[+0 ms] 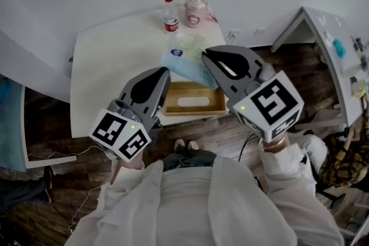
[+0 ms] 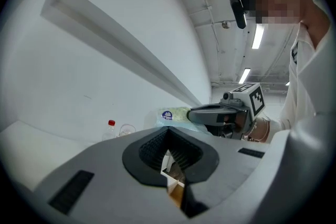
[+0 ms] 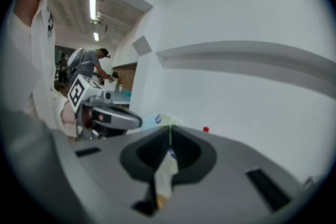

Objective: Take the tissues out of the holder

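Currently right tongs (image 1: 206,55) pinch soft plastic tissue pack (image 1: 183,60); left tongs (image 1: 166,71) closed, empty, near wooden holder (image 1: 190,112).

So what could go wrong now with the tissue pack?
The right gripper seems to pinch only the thin edge of the tissue pack, so it could slip or tear. The wooden holder sits at the near edge of the table and might get knocked off. The bottle and jar stand close behind; a swing could topple them.

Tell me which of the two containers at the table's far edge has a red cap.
The slim bottle, left of the pink jar; the jar's top is pale, not red.
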Demonstrator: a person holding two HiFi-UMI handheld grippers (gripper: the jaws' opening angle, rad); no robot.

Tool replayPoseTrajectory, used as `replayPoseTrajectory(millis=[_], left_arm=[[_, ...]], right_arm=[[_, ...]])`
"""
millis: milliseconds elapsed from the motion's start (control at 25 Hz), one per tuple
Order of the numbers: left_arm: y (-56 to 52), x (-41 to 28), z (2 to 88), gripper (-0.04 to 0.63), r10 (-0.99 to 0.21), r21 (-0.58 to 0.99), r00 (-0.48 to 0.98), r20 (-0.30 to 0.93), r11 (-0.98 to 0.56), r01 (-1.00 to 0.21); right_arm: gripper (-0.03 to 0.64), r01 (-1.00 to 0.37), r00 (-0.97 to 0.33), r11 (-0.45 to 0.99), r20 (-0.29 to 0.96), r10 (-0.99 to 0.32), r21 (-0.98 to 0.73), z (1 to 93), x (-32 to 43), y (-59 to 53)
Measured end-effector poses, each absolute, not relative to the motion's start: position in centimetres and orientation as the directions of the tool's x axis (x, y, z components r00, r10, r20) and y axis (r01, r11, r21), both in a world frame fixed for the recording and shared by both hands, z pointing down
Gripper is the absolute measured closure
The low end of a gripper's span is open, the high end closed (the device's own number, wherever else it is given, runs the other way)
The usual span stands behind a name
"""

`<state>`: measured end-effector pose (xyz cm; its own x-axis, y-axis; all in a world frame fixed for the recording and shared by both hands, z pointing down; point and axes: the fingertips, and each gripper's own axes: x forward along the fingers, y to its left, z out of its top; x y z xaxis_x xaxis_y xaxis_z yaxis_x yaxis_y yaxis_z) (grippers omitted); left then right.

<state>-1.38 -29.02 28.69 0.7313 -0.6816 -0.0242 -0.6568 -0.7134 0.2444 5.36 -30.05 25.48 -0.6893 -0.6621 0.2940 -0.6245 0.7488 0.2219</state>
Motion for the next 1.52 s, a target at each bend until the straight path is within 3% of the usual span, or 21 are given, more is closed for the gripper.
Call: replayPoseTrajectory(millis=[320,760,1200,1520], left_arm=[[-29.5,-1.4,27.7,0.583,-0.695,0.229,0.716,-0.071,-0.71,-0.666],[-29.8,-0.3,28.9,0.583,-0.685,0.178,0.728,-0.036,-0.721,-0.669],[-29.8,0.5,28.8,0.583,-0.668,0.176,0.742,-0.047,-0.737,-0.653],[-29.8,0.6,28.8,0.583,-0.659,0.187,0.75,-0.058,-0.745,-0.64]], right_arm=[[0.601,-0.713,-0.653,0.679,0.184,-0.734,0.175,24.9,7.0,-29.5],[0.601,-0.772,-0.62,0.615,0.019,-0.784,0.159,23.6,7.5,-28.5],[0.601,-0.804,-0.593,0.59,-0.04,-0.804,0.067,22.9,7.8,-28.3],[0.601,-0.814,-0.579,0.576,-0.01,-0.816,0.078,23.7,7.8,-28.4]])
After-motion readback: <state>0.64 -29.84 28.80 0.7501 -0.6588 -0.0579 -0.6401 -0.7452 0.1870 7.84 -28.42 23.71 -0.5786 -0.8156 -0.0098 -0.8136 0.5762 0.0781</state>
